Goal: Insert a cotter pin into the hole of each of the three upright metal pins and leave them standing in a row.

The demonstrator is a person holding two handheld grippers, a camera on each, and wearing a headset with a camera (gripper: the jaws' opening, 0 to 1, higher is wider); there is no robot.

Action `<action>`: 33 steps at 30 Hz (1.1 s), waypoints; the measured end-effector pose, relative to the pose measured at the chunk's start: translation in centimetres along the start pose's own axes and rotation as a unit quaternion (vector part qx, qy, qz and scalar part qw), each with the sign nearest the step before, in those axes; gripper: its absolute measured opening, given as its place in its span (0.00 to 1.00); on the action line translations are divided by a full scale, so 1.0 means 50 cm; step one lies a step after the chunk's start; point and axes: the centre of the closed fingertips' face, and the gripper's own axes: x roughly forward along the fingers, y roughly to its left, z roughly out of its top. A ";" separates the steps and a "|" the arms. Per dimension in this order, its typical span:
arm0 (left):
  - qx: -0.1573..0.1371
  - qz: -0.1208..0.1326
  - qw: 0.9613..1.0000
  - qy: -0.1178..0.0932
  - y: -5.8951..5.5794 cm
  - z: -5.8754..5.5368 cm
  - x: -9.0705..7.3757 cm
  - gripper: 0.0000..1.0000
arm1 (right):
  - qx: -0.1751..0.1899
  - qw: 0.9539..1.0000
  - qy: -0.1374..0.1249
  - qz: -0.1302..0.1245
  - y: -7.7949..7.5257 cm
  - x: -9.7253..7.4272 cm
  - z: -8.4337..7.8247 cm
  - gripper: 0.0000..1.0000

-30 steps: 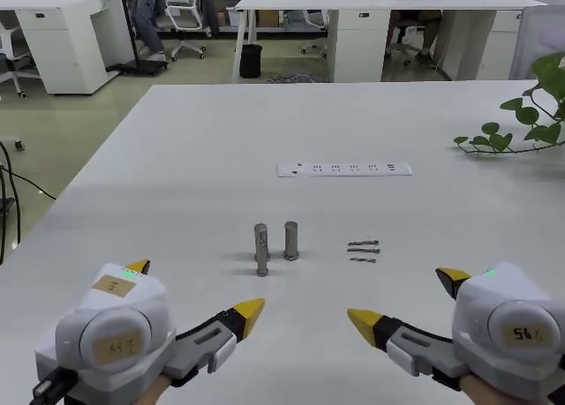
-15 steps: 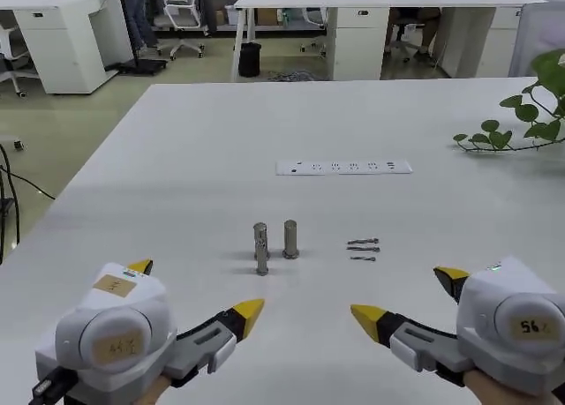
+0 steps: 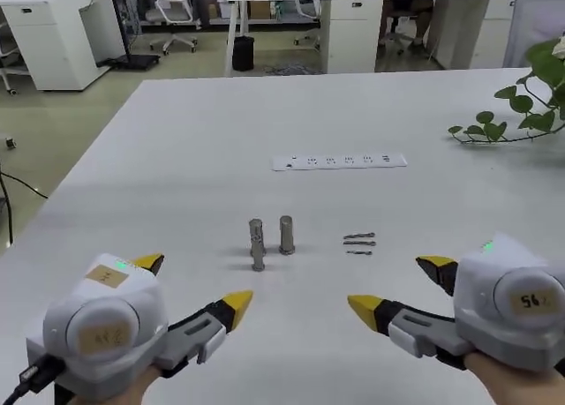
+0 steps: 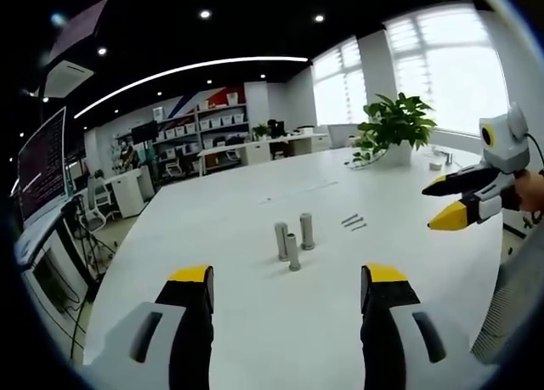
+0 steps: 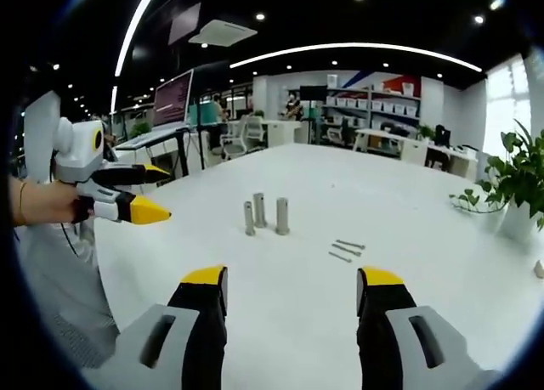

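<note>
**Both grippers wait open; pins and cotter pins lie untouched**

We hold the left gripper (image 3: 193, 281), grey with yellow-tipped jaws, low over the near edge of the white workbench (image 3: 159, 176). Its jaws are spread wide and carry nothing. We judge it sits this low so the work ahead stays in plain sight.

Ahead of it, toward the middle, stand the three short upright grey metal pins (image 3: 258, 237). They form a cluster more than a row: two stand close, one in front of the other, and the third is just beside them on the right. In the left gripper view these pins (image 4: 293, 241) stand ahead, between the jaws. Beyond them lies a long white power strip (image 3: 340, 161), well apart from the work.

Just right of the pins lie three thin metal cotter pins (image 3: 359, 243), flat and roughly parallel. That spacing probably lets each be pinched singly. The holes are too small for us to see, but no cotter pin looks inserted, so the task seems barely begun.

The right gripper (image 3: 399, 284) mirrors the left, jaws wide apart and empty, angled inward. In the right gripper view the cotter pins (image 5: 344, 249) lie ahead, which suits it to fetch one while the left steadies a pin.
</note>
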 end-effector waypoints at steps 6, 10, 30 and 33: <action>0.010 -0.018 1.000 0.002 0.000 0.002 0.027 0.66 | 0.007 1.000 0.007 0.018 -0.003 0.007 0.010 0.54; 0.013 -0.036 0.999 0.015 -0.006 -0.006 0.052 0.63 | 0.016 0.999 0.023 0.034 -0.006 0.016 0.004 0.51; 0.028 -0.099 0.994 0.043 -0.008 -0.049 0.185 0.38 | 0.022 0.996 0.047 0.077 -0.027 0.063 0.004 0.40; 0.032 -0.108 0.993 0.042 -0.010 -0.053 0.205 0.34 | 0.015 0.995 0.050 0.082 -0.028 0.070 0.007 0.40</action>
